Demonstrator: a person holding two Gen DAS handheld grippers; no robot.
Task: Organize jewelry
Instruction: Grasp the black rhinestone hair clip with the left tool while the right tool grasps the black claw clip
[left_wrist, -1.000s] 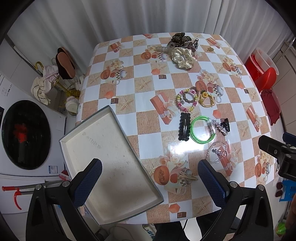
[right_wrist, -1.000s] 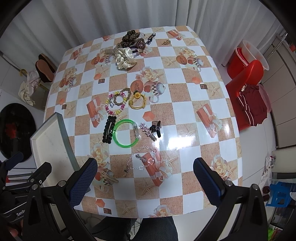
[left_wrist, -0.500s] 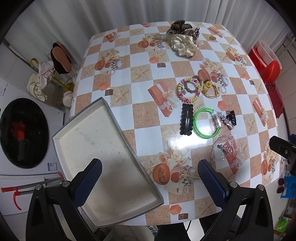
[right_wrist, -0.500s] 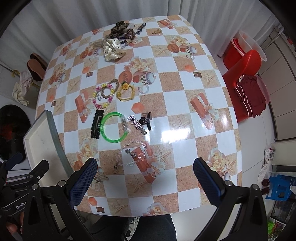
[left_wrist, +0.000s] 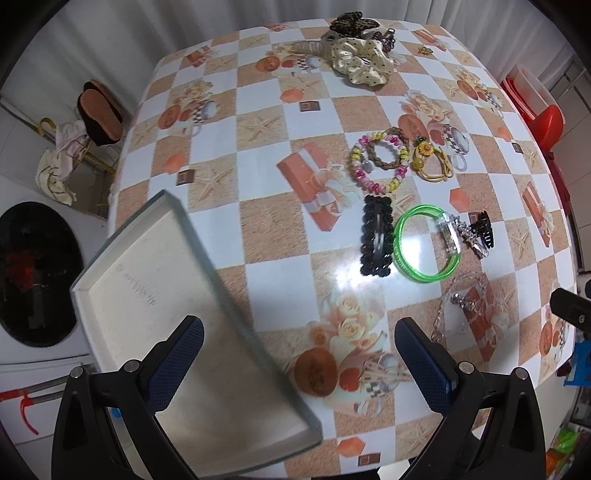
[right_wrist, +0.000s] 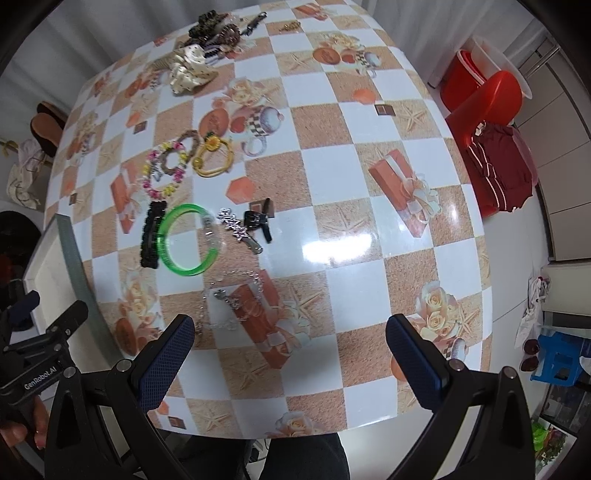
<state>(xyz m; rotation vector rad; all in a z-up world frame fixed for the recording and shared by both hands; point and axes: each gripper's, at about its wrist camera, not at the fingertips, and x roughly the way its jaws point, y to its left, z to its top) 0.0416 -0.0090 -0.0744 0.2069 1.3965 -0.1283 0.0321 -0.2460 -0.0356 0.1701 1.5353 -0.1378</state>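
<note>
Left to right across the checked table. At the near left corner lies a shallow white tray, set askew and overhanging the table's edge. The left gripper hangs above the tray's right rim with its blue-padded fingers spread wide and nothing between them.

At mid-table the jewelry sits in a loose cluster: a black beaded hair clip lies just left of a green bangle, the two apparently touching. Beyond them, farther from the viewer, a multicoloured bead bracelet encircles a brown braided ring, with a yellow flower hair tie to its right. Right of the bangle lie a silver rhinestone clip and a small black claw clip, close together. Nearer than the bangle, a silver chain bracelet rests on the cloth; its links are hard to trace against the pattern.

At the far edge a cream scrunchie lies among darker hair accessories.

The right gripper hovers over the near right of the table, fingers wide apart, empty.
</note>
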